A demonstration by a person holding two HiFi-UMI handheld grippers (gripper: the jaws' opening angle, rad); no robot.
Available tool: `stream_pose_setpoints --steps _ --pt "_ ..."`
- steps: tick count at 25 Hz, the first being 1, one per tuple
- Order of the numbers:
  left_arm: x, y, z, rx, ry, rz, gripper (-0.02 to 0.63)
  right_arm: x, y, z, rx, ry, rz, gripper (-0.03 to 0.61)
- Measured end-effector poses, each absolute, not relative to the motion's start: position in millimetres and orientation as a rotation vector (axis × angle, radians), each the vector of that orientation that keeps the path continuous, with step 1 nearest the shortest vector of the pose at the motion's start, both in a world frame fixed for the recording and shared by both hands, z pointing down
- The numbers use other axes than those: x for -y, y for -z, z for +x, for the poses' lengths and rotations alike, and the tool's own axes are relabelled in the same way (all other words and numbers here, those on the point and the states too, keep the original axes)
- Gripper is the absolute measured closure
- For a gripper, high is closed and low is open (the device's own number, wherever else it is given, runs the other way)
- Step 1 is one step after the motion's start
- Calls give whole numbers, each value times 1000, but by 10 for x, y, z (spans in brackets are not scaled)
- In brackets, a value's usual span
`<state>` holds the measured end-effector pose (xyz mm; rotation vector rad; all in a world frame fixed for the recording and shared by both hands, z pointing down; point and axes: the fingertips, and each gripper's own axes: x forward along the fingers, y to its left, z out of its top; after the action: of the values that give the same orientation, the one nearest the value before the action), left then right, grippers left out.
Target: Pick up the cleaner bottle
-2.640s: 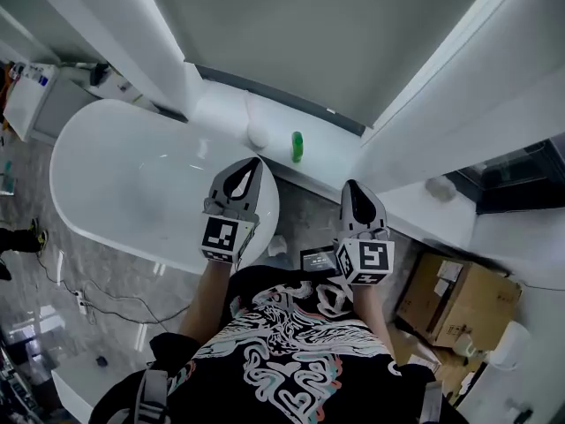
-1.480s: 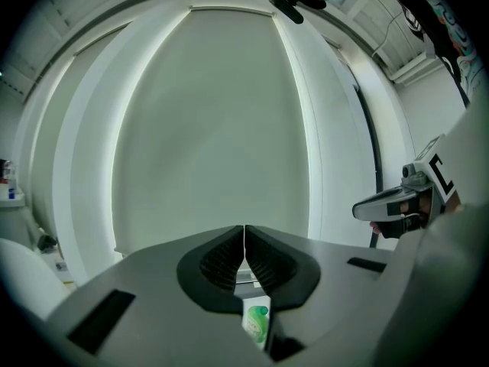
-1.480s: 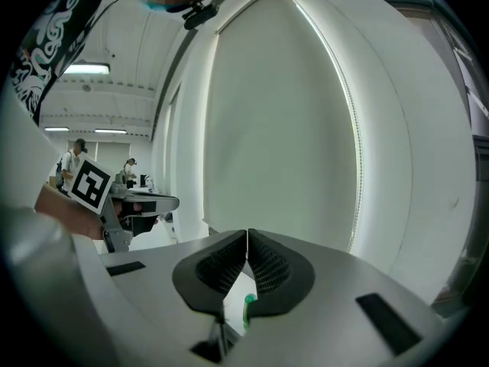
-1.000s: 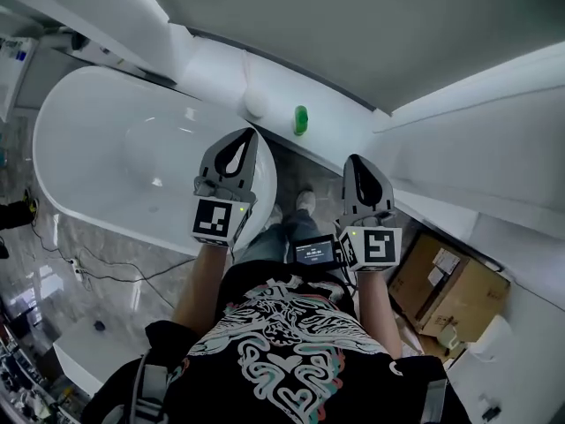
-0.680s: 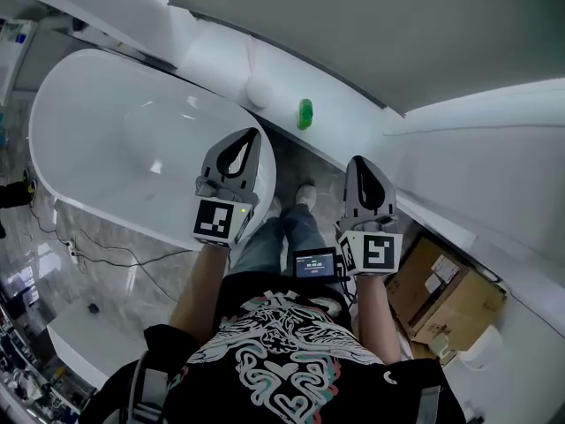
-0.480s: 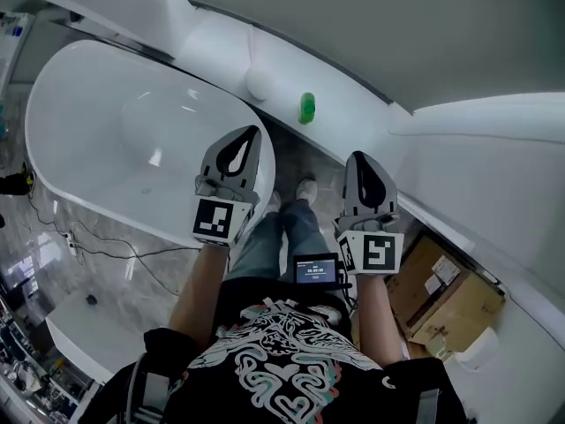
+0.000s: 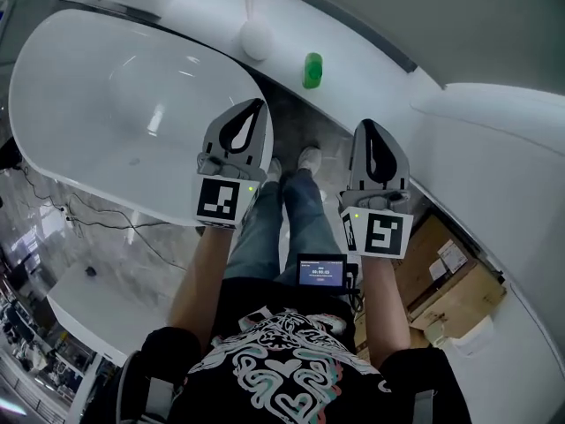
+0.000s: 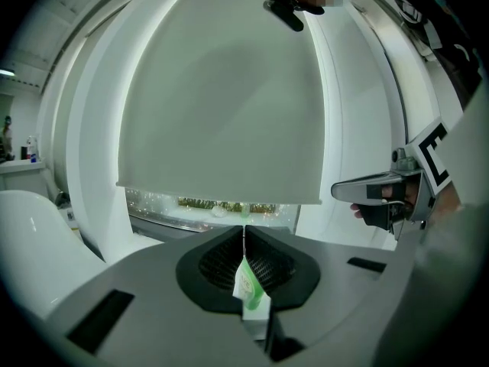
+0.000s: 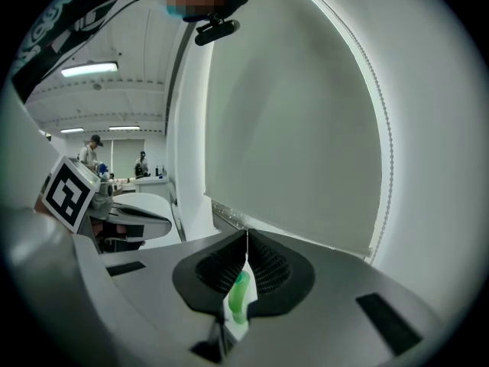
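Observation:
The green cleaner bottle [image 7: 312, 70] stands upright on the white ledge [image 7: 371, 69] beyond the tub's end. Both grippers hang side by side in front of the person, well short of the bottle, and point toward it. My left gripper [image 7: 258, 104] is shut and empty, and so is my right gripper [image 7: 365, 124]. In the left gripper view the bottle [image 8: 248, 285] shows far off through the slit behind the touching tips of the left gripper [image 8: 244, 232]. The right gripper view shows the bottle [image 9: 240, 295] the same way below the right gripper [image 9: 247, 235].
A white bathtub [image 7: 53, 87] fills the left side. A round white object [image 7: 256, 38] sits on the ledge left of the bottle. A cardboard box [image 7: 450, 281] lies at the right, cables [image 7: 79, 223] on the floor at the left. A closed roller blind [image 8: 221, 113] hangs above the ledge.
Both grippers have sunk lower, still side by side with jaws shut. The bottle sits higher in the head view, and the person's legs and shoes show below the grippers.

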<state>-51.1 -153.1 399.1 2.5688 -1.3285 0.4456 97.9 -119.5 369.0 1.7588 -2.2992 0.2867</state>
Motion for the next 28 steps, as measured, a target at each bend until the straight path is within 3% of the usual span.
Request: stream_pose_setpoints --steps 28 --pt "1738 -5433 -158 1346 -536 2481 594 1477 -5060 1139 2237 -323 1678 551"
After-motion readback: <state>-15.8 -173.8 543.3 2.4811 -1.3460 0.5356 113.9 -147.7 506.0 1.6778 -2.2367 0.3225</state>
